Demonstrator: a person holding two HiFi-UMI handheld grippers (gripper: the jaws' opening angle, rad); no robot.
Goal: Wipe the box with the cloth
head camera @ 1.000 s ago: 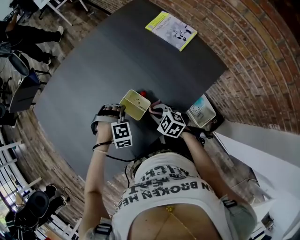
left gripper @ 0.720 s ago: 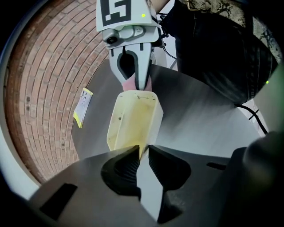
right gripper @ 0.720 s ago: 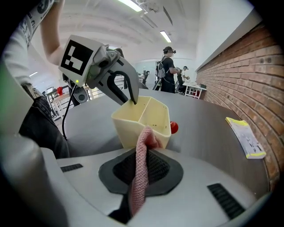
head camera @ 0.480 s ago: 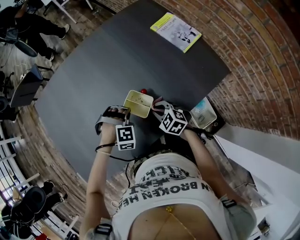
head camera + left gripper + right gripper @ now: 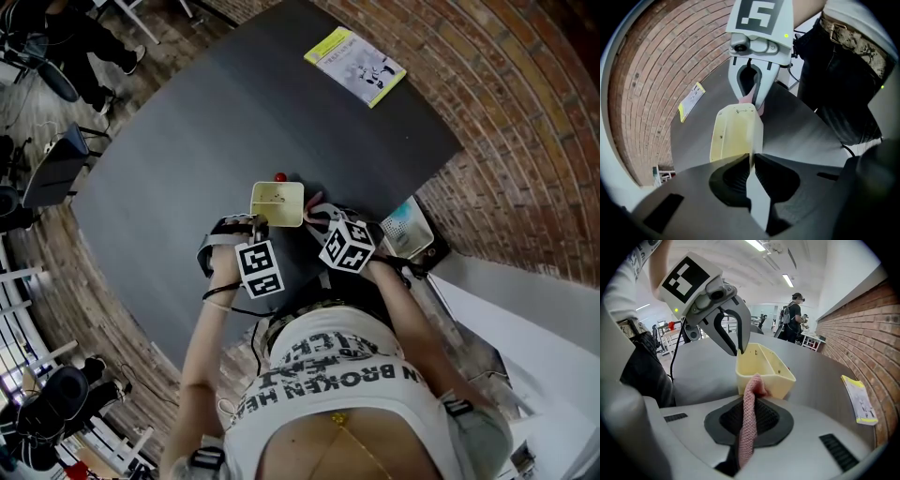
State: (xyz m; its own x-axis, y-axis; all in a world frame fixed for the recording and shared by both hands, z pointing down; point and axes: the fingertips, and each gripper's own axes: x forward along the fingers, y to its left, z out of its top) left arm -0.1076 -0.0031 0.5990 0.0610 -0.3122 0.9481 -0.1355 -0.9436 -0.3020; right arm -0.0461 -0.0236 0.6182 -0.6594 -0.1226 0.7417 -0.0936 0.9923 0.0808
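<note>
Yellow box (image 5: 277, 203) stands mid-frame on the dark worktop (image 5: 187, 131). Left tongs (image 5: 751, 157) are closing on its near wall, with the wall's edge between them. Right tongs (image 5: 749, 401) are clamped on the pink cloth (image 5: 749, 427), which touches the box's side.

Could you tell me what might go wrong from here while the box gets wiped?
1. The left gripper is closing its fingers on just one thin wall of the box, so the box may twist or slip under wiping pressure.
2. The right gripper pinches the cloth as a narrow strip, so it might pull free.
</note>
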